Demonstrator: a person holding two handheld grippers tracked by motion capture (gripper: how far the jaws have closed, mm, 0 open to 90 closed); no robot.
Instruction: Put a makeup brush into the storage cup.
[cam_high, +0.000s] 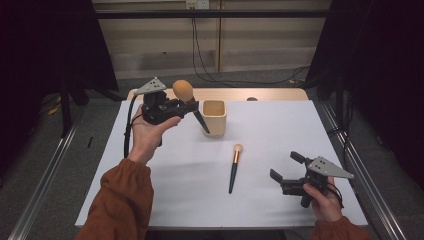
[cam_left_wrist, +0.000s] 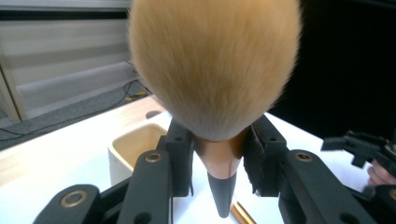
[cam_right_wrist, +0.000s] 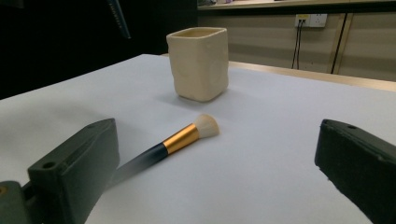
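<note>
Two tongs work over the white worktop (cam_high: 280, 130). Right tongs (cam_high: 285, 167) gape empty. Left tongs (cam_high: 183, 106) clamp the big fluffy tan-headed brush (cam_high: 183, 90) beside the cream square cup (cam_high: 214, 116); lowering it handle-first seems wise. Right gripper view details the small gold-banded brush (cam_right_wrist: 187, 136) lying near the cup.

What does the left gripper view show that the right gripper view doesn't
The left gripper view alone shows the big brush close up, its copper neck clamped in the left gripper, bristles up, plus the right gripper farther off. The right gripper view alone shows the small brush's white bristles as it lies flat on the table. Both show the cream cup, standing upright.
</note>
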